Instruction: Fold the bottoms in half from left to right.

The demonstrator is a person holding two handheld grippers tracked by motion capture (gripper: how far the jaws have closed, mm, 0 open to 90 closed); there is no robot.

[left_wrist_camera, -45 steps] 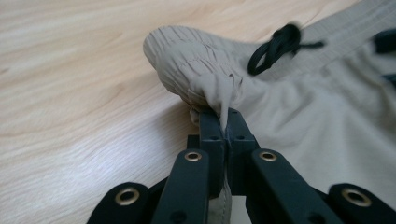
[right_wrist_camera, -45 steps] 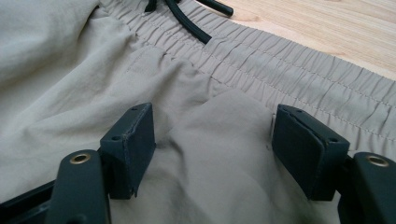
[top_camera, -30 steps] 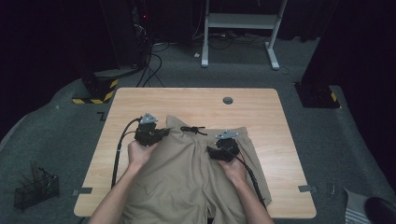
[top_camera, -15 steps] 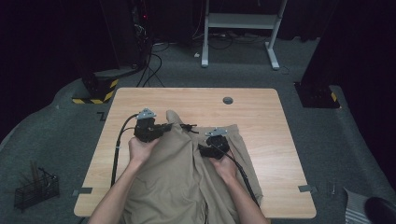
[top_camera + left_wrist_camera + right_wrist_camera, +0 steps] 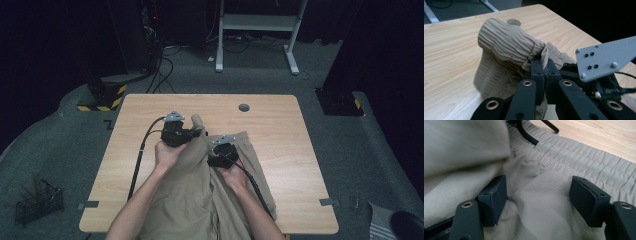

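A pair of tan shorts [image 5: 200, 195] lies on the wooden bench [image 5: 280, 125], legs toward the person and the elastic waistband [image 5: 584, 162] toward the far side. The left gripper [image 5: 543, 65] has its jaws pressed together on a pinch of that waistband, lifting the gathered cloth into a hump above the wood. The right gripper [image 5: 537, 192] rests low on the cloth with its jaws standing apart, loose fabric bunched between them but nothing clamped.

The main risk seems to lie in the left hold: it catches only a thin fold at the edge, so a sideways pull could let the elastic slide out and the hump drop. If the right gripper closes where it sits, it may take several layers at once, or just a shallow wrinkle, and the fold would come out crooked. The black drawstring [image 5: 526, 135] near it could also snag.
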